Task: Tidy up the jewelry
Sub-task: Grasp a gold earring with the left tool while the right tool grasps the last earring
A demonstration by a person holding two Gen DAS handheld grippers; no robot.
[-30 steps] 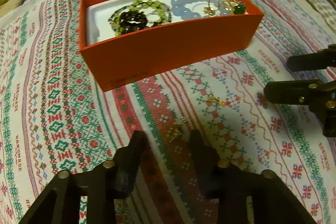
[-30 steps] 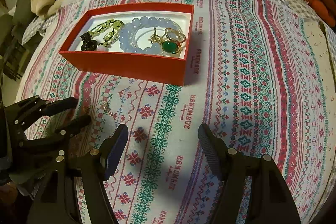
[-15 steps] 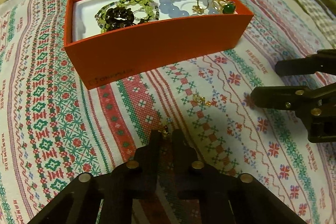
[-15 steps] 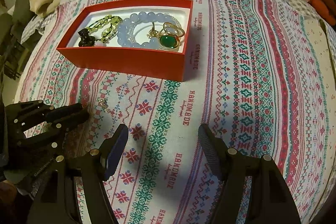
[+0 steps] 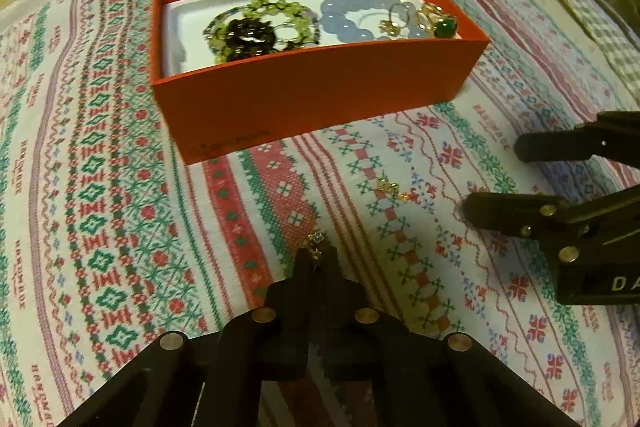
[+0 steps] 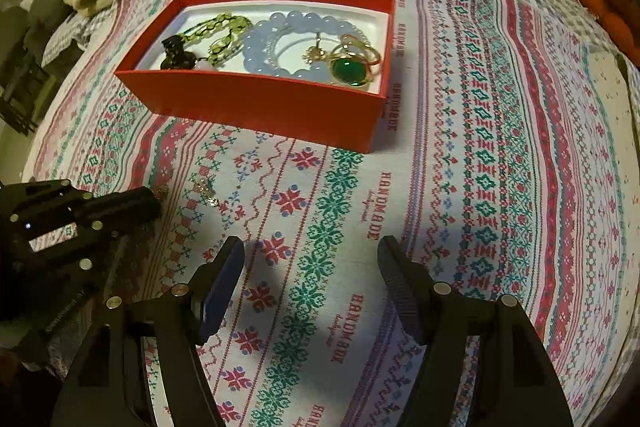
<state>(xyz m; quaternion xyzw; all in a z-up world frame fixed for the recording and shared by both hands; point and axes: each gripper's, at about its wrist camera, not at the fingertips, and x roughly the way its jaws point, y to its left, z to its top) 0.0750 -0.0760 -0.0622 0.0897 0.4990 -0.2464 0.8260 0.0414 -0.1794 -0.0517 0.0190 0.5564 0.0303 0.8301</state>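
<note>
The left hand-held gripper (image 5: 316, 261) has just been closing and is now clenched on a small gold earring (image 5: 317, 243), whose flower-shaped end pokes out past the fingertips just above the patterned bedspread (image 5: 100, 187). To do this step well, it seems best to lift straight up before travelling, keep the pinch firm because so little metal is caught, and release only once the tips are over the white lining of the red jewelry box (image 5: 312, 95). A second small gold earring (image 5: 390, 187) lies on the cloth between the box and the right hand-held gripper (image 6: 312, 267), which hangs released and empty. The box already holds a green bead bracelet (image 5: 276, 23), a blue bead bracelet (image 5: 348, 15) and a green-stone ring (image 5: 442, 25). Its near wall stands in the direct path and must be cleared.
</note>
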